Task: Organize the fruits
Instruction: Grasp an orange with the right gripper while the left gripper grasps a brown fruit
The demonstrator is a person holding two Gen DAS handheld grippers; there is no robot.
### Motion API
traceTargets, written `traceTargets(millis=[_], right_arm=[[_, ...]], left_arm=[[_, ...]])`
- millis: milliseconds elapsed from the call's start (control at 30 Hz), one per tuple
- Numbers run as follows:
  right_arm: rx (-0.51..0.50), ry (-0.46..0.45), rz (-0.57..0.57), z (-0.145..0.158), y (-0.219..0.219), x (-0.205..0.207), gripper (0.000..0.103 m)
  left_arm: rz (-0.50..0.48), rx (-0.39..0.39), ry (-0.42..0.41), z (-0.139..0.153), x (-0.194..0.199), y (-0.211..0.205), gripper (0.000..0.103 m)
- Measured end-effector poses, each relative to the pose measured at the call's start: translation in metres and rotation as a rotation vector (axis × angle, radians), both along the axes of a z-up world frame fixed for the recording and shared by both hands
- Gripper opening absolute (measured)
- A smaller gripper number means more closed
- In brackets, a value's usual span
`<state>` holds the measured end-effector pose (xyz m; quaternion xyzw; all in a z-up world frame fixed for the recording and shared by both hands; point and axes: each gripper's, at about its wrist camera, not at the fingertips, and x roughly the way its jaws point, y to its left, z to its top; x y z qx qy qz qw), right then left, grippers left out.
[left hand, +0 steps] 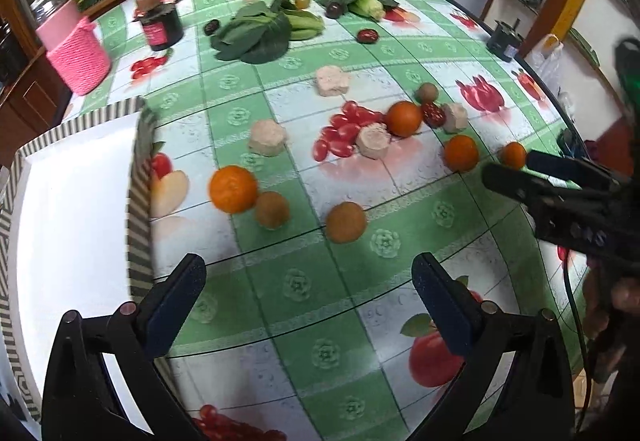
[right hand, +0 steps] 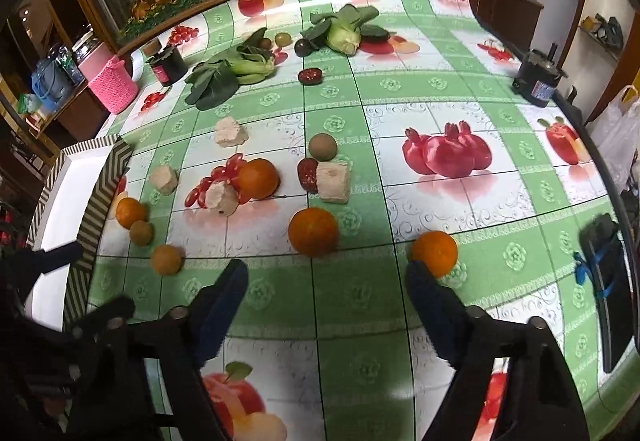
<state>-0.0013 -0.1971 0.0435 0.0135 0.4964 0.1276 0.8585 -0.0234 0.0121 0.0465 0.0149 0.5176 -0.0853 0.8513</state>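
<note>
Several oranges lie on the fruit-print tablecloth: one (left hand: 234, 188) near the tray, one (right hand: 313, 231) just ahead of my right gripper (right hand: 326, 273), and another (right hand: 434, 253) right by its right fingertip. Brown kiwis (left hand: 346, 227) (left hand: 272, 209) and a dark red fruit (right hand: 307, 173) sit among them. My left gripper (left hand: 308, 273) hangs open above bare cloth, short of the nearest kiwi. The right gripper is open too, with nothing between its fingers. A white tray with a striped rim (left hand: 140, 177) stands at the left.
Beige blocks (left hand: 267, 137) (right hand: 333, 182) lie among the fruit. Leafy greens (left hand: 256, 33), corn (left hand: 366, 3), a black jar (left hand: 162, 27) and a pink basket (left hand: 78, 55) stand at the back. A dark motor (right hand: 538, 79) sits at the right edge.
</note>
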Motion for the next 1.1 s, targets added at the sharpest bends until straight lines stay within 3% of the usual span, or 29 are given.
traceTargets(millis=[200,500,633,767,833,867,1100], right_arm=[[0.004,0.025,0.014,-0.013,0.003,0.019,0.072],[0.038,0.061,0.067,-0.024,0.006,0.037,0.047],[0.055,0.061,0.103,-0.022,0.009,0.035,0.033],[0.041,0.054,0.115,-0.022,0.012,0.035,0.032],[0.053,0.058,0.114,-0.022,0.01,0.035,0.032],[0.059,0.059,0.11,-0.022,0.009,0.035,0.032],[0.075,0.05,0.098,-0.014,0.006,0.026,0.032]], left_arm=[[-0.037,0.001,0.017,-0.005,0.006,-0.016,0.099],[-0.076,0.046,0.035,-0.022,0.018,-0.041,0.091],[-0.081,0.047,0.058,-0.031,0.024,-0.044,0.074],[-0.072,0.041,0.058,-0.033,0.031,-0.04,0.054],[-0.068,0.033,0.052,-0.031,0.034,-0.035,0.033],[-0.066,0.024,0.052,-0.031,0.035,-0.033,0.027],[-0.077,-0.031,0.088,-0.027,0.029,-0.02,0.024]])
